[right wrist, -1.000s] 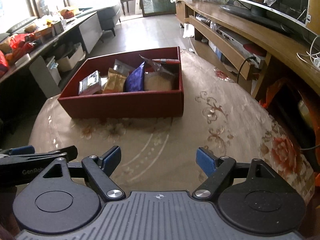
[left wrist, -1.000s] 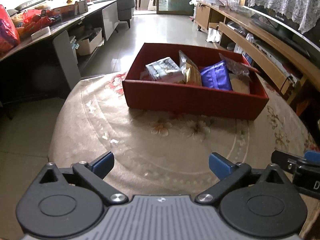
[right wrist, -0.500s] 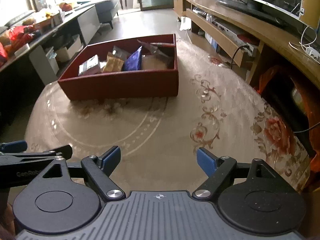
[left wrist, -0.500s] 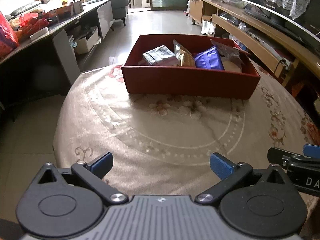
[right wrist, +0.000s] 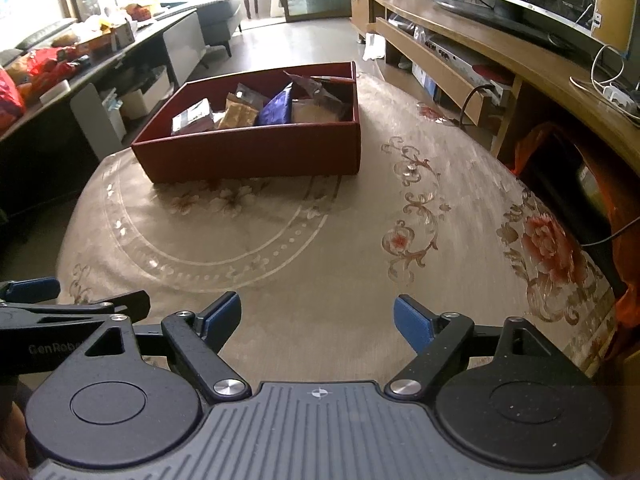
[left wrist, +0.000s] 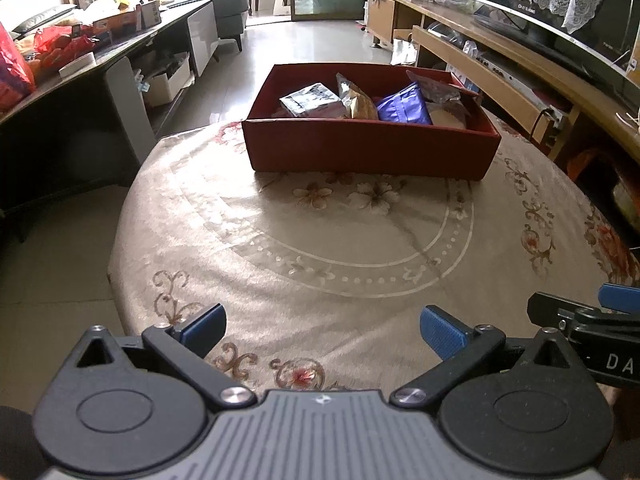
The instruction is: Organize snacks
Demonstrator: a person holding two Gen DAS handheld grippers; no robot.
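A red box (left wrist: 368, 151) stands on the far side of the round table and also shows in the right wrist view (right wrist: 256, 152). Inside stand several snack packs: a silver pack (left wrist: 310, 99), a gold pack (left wrist: 358, 104), a purple pack (left wrist: 402, 106) and a clear bag (left wrist: 436, 88). In the right wrist view the purple pack (right wrist: 276, 108) stands mid-box. My left gripper (left wrist: 322, 330) is open and empty over the near table edge. My right gripper (right wrist: 318, 316) is open and empty, beside the left one.
The table has a beige flowered cloth (left wrist: 344, 240). A long wooden TV bench (right wrist: 500, 60) runs along the right. A dark desk with clutter (left wrist: 80, 56) stands at the left. Tiled floor (left wrist: 316, 44) lies beyond the table.
Both grippers have pulled back from the red box toward the near table edge, so the box looks smaller and farther. Both stay open and empty.
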